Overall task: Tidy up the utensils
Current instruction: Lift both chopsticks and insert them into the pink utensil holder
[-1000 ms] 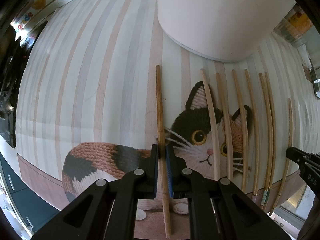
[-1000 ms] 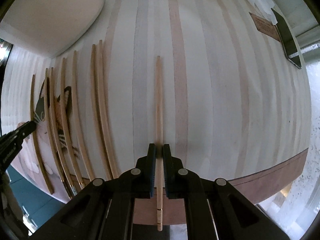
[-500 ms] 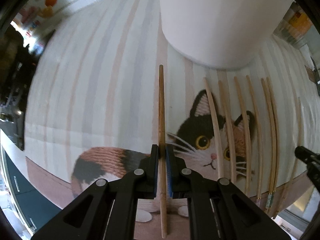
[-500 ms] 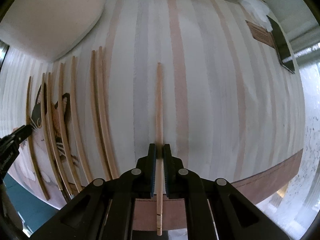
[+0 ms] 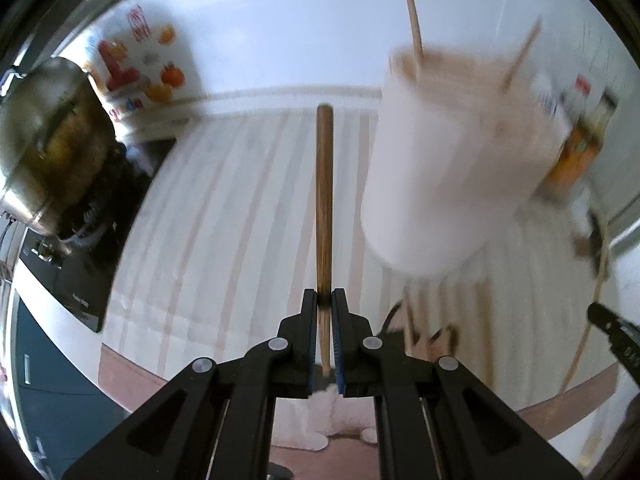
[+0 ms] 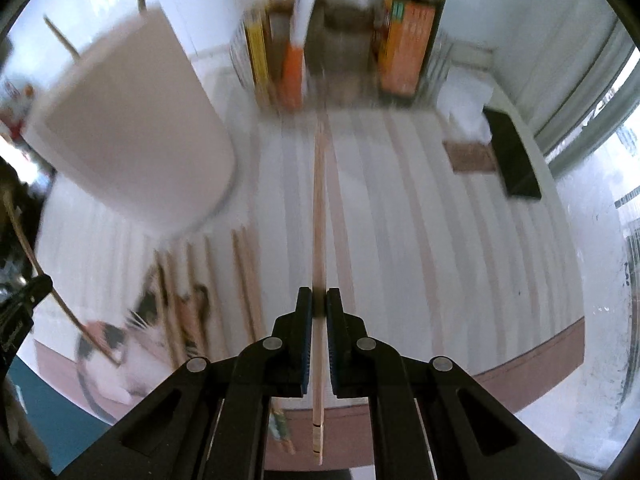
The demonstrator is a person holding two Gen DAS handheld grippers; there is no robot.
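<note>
My left gripper (image 5: 325,304) is shut on a dark wooden chopstick (image 5: 324,200) and holds it raised above the striped mat (image 5: 224,216), left of the white holder cup (image 5: 456,164). Two chopsticks (image 5: 412,20) stand in that cup. My right gripper (image 6: 319,304) is shut on a pale wooden chopstick (image 6: 319,208), also lifted, right of the cup (image 6: 132,136). Several more chopsticks (image 6: 248,272) lie on the cat picture of the mat (image 6: 152,320). The other gripper shows at each view's edge (image 5: 616,332) (image 6: 20,312).
A metal pot (image 5: 44,152) on a black cooktop (image 5: 80,264) stands at the left. Boxes and packets (image 6: 340,44) stand at the back of the counter. A black flat object (image 6: 516,156) and a brown card (image 6: 472,156) lie at the right.
Both grippers have lifted and tilted up with their chopsticks off the mat. The views now look toward the cup's rim and the back wall; both are motion blurred.
</note>
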